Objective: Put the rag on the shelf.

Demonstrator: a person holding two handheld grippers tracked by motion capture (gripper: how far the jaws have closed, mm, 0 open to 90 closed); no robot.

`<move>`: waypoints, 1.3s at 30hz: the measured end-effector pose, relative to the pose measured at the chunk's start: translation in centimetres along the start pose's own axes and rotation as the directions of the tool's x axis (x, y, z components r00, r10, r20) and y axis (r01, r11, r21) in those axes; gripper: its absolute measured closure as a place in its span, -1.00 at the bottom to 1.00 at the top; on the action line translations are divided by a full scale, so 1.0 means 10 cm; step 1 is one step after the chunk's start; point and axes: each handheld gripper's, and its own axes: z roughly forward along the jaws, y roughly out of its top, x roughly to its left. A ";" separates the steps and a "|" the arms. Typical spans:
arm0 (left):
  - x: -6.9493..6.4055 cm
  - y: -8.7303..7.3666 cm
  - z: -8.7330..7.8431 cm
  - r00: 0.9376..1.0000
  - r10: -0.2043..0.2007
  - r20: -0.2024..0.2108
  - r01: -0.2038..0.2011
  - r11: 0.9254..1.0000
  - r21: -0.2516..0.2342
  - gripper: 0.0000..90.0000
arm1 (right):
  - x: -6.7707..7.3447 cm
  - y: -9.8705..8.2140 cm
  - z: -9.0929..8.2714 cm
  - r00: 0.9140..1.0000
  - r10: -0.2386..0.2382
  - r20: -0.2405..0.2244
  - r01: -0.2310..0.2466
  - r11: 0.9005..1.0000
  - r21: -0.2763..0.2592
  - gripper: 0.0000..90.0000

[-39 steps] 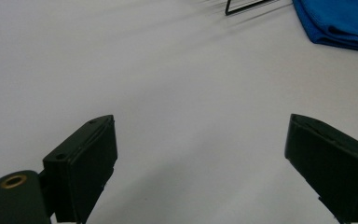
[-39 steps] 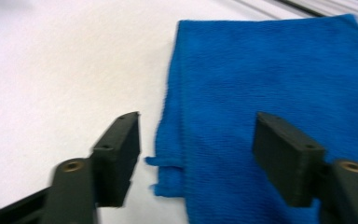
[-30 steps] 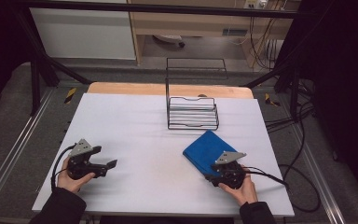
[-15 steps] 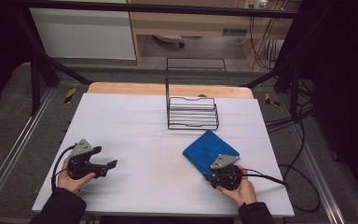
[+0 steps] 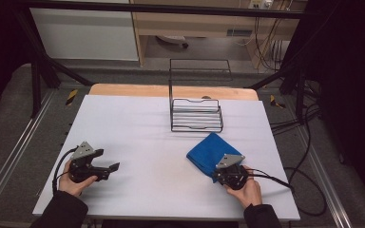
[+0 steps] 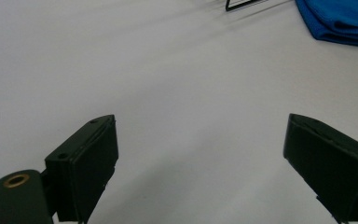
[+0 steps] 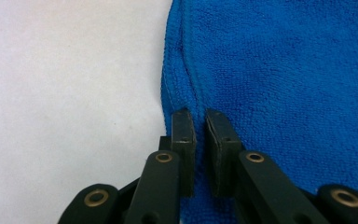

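Note:
A folded blue cloth (image 5: 209, 152) lies on the white table (image 5: 133, 128), right of centre. My right gripper (image 5: 221, 175) is at the cloth's near corner. In the right gripper view its jaws (image 7: 199, 116) are pinched together on the hemmed edge of the cloth (image 7: 284, 70), with only a thin strip of fabric between them. My left gripper (image 5: 110, 170) rests at the near left of the table, pointing right. Its jaws (image 6: 200, 154) stand wide open over bare table, and the cloth (image 6: 345, 18) shows far off at the upper right.
A black wire rack (image 5: 196, 116) with a tall back frame stands behind the cloth, near the table's far edge; its corner (image 6: 244, 3) shows in the left gripper view. Cables trail off the right side of the table.
The right gripper has shifted slightly at the cloth's near corner. The left gripper and the cloth stay where they were.

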 end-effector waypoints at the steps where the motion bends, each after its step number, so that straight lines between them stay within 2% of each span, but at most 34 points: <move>1: 0.00 0.00 0.00 1.000 0.000 0.000 0.000 1.000 0.000 -0.77 | 0.00 0.00 -0.02 1.000 0.007 -0.002 -0.007 1.000 -0.002 0.88; 4: 0.00 0.00 0.00 1.000 0.000 0.000 0.000 1.000 0.002 -0.77 | -0.01 0.02 -0.06 0.999 0.042 -0.026 -0.043 0.999 -0.019 0.90; 9: 0.00 0.00 0.00 1.000 -0.001 0.000 0.001 1.000 0.001 -0.77 | 0.00 0.04 -0.10 0.996 0.071 -0.056 -0.073 0.997 -0.026 0.91; 16: 0.00 0.00 0.01 1.000 -0.003 -0.003 0.003 1.000 0.001 -0.77 | 0.06 0.15 -0.14 0.990 0.111 -0.086 -0.118 0.990 -0.071 0.90; 19: 0.00 0.00 0.00 1.000 0.002 -0.004 -0.002 1.000 0.006 -0.77 | 0.12 0.20 -0.11 0.983 0.145 -0.111 -0.153 0.985 -0.074 0.90; 24: 0.00 0.00 0.01 1.000 0.002 -0.004 -0.002 1.000 0.007 -0.77 | 0.20 0.29 -0.07 0.976 0.167 -0.142 -0.180 0.980 -0.081 0.90; 25: 0.00 0.00 0.01 1.000 0.003 -0.005 -0.003 1.000 0.008 -0.77 | 0.25 0.34 -0.05 0.970 0.182 -0.159 -0.196 0.977 -0.081 0.90; 26: 0.00 0.00 0.01 1.000 0.000 -0.005 0.000 1.000 0.007 -0.77 | 0.25 0.34 -0.05 0.970 0.182 -0.159 -0.196 0.977 -0.081 0.90; 31: 0.00 0.00 0.02 1.000 0.000 -0.005 0.000 1.000 0.010 -0.77 | 0.45 0.51 0.07 0.957 0.200 -0.210 -0.219 0.973 -0.067 0.90; 36: 0.00 0.00 0.02 1.000 0.000 -0.005 0.000 1.000 0.008 -0.77 | 0.57 0.60 0.19 0.952 0.208 -0.223 -0.225 0.973 -0.056 0.90; 37: 0.00 0.00 0.02 1.000 0.000 -0.005 0.000 1.000 0.008 -0.77 | 0.62 0.63 0.26 0.946 0.227 -0.230 -0.245 0.968 -0.051 0.90; 39: 0.00 0.00 0.02 1.000 0.001 -0.005 -0.001 1.000 0.008 -0.77 | 0.64 0.64 0.28 0.945 0.235 -0.226 -0.252 0.967 -0.045 0.90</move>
